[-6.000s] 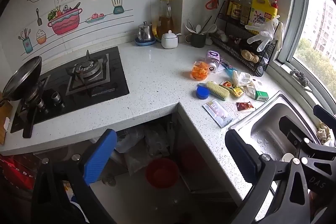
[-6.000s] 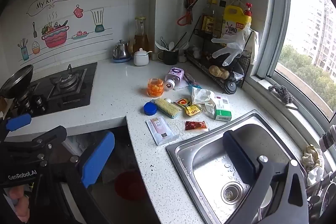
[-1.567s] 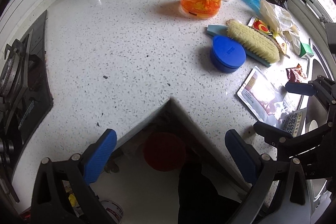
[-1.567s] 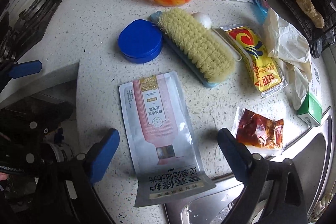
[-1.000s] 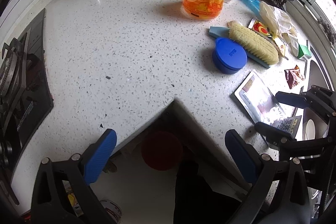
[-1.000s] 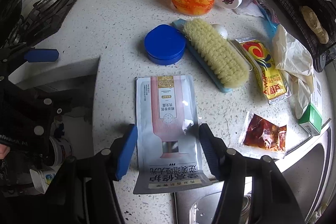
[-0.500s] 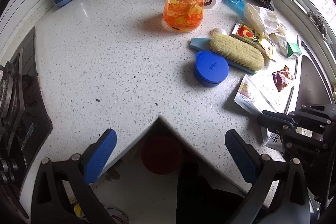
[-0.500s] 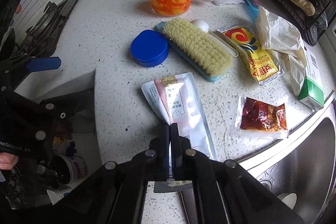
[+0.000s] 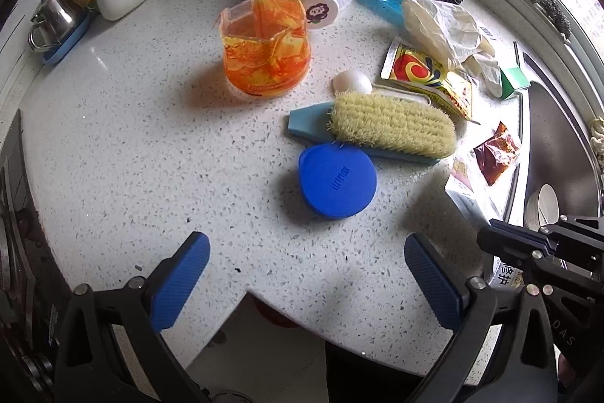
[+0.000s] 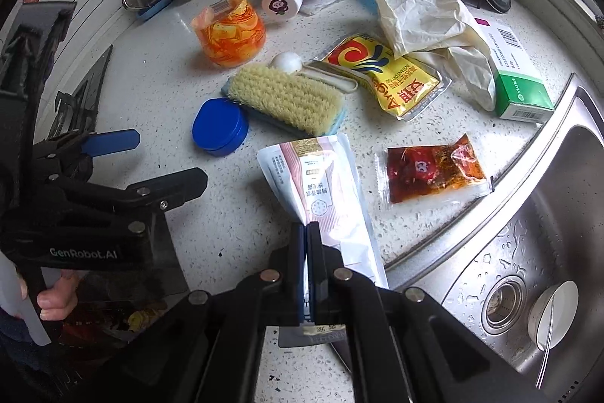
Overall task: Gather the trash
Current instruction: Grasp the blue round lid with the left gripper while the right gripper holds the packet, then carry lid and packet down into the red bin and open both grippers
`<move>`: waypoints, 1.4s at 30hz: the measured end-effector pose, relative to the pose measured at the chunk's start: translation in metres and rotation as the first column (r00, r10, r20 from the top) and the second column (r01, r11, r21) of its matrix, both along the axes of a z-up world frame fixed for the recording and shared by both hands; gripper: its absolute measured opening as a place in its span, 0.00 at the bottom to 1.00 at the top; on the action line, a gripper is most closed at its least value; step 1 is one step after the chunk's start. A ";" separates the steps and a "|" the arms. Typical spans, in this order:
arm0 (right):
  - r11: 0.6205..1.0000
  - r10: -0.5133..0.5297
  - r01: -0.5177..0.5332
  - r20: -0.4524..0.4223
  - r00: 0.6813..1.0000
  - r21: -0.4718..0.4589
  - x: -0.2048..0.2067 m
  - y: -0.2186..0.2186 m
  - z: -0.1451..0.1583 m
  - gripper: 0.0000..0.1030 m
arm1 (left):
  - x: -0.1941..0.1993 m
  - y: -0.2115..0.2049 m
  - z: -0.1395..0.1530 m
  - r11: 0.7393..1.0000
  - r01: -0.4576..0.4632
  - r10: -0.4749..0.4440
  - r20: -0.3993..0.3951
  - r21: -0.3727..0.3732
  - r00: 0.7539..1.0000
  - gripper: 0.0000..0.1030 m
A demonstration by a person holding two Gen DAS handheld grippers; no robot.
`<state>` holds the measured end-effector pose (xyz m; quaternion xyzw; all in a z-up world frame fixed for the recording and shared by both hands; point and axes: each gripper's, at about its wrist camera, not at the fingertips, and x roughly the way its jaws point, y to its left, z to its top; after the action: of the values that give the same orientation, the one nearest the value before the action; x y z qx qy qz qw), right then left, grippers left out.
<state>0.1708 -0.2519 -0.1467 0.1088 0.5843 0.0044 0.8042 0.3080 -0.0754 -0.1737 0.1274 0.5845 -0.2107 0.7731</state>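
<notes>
Trash litters the countertop (image 10: 158, 89) beside the sink (image 10: 528, 233). My right gripper (image 10: 306, 233) is clamped on the pink-and-white pouch (image 10: 321, 191) at 6 o'clock; I'd lift straight up, clearing the scrub brush (image 10: 287, 99). Left gripper (image 9: 305, 278) hangs wide open, empty.

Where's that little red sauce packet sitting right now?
In the right wrist view the red sauce packet lies flat on the counter beside the sink rim, just right of the pink pouch.
</notes>
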 end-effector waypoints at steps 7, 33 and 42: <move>0.999 -0.053 0.053 -0.001 0.999 -0.003 0.006 -0.010 -0.001 0.01 | 0.023 -0.015 -0.013 1.000 0.025 -0.025 -0.017 0.008 1.000 0.99; 0.999 -0.001 0.002 0.039 0.999 -0.035 -0.005 0.003 0.006 0.01 | -0.010 -0.027 0.008 0.999 0.019 -0.020 0.043 0.028 0.999 0.42; 0.992 0.122 -0.120 0.098 0.988 -0.023 -0.033 0.030 0.027 0.01 | -0.079 0.024 0.045 0.998 -0.069 0.069 0.100 -0.005 0.993 0.42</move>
<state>0.1380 -0.2216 -0.1192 0.0657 0.5491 0.0535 0.8314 0.2290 -0.0513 -0.1290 0.1170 0.5489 -0.1773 0.8084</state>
